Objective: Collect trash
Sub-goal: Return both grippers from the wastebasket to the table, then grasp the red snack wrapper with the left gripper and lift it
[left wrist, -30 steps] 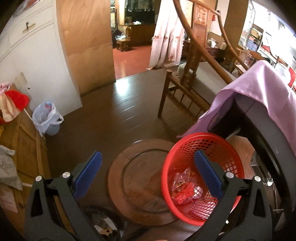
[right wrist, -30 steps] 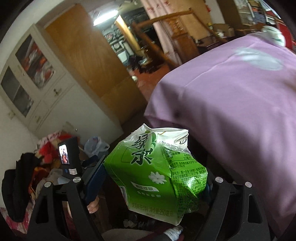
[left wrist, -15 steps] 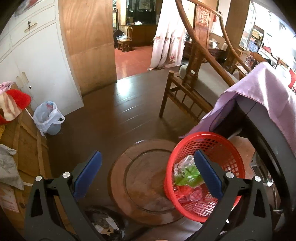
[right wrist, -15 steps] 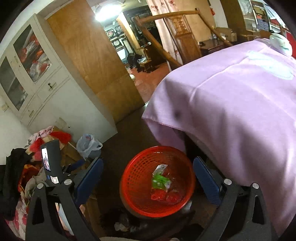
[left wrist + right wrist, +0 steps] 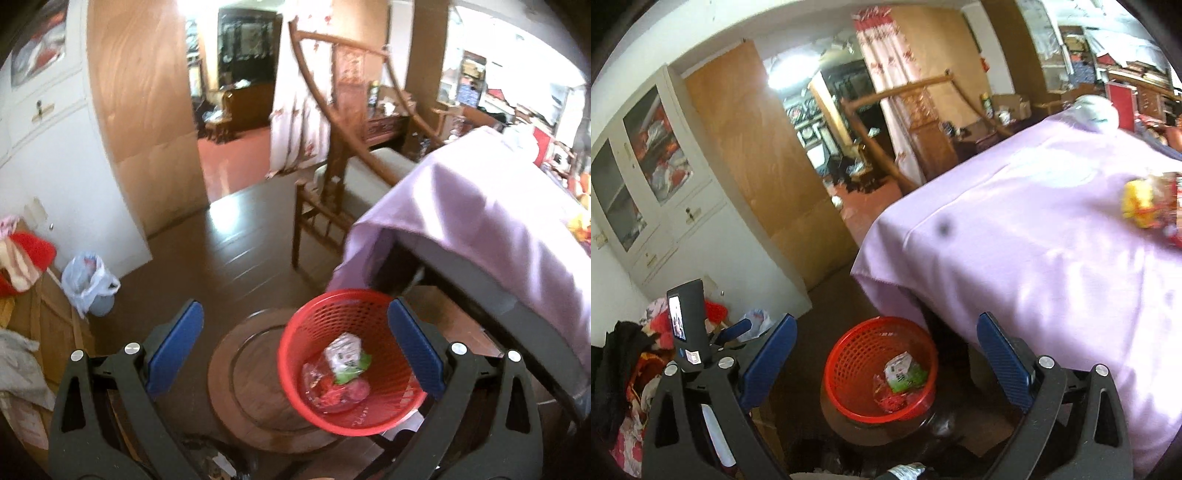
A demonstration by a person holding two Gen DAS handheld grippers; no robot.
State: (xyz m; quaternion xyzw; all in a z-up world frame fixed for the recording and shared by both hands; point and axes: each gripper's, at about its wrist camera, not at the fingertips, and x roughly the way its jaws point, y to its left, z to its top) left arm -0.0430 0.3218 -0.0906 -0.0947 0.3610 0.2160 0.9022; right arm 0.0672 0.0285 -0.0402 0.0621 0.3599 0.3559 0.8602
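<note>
Right gripper [image 5: 886, 345] now empty, jaws wide apart, nothing between the blue pads; a second ago clamped on the green carton, jaws just opened. Carton [image 5: 905, 371] now down in the red basket [image 5: 849, 354], lying on top of clear and red wrappers [image 5: 888, 397]. Same seen from the left wrist: carton [image 5: 345, 356] inside basket [image 5: 295, 332], absent there a second ago, only wrappers [image 5: 332, 391] then. Left gripper [image 5: 295, 334] spread wide as before, holding nothing, basket seen between its fingers but well below. Both views now looking from higher and further back: basket smaller in frame, more tabletop showing.

Basket resting partly on a round wooden tray [image 5: 240, 369] on dark plank floor [image 5: 229, 258], just beside the table corner. Table draped in lilac cloth [image 5: 1034, 240] with one dark spot; yellow-red packets [image 5: 1145, 206] at its far right edge, blurred. Wooden chair [image 5: 332, 184] behind the table. White cabinet [image 5: 665, 184] with glass doors on the left wall, plywood panel [image 5: 757, 147] next to it, doorway to a red-floored room beyond. White bag [image 5: 86, 282] and piled clothes [image 5: 22, 251] near the cabinet.
</note>
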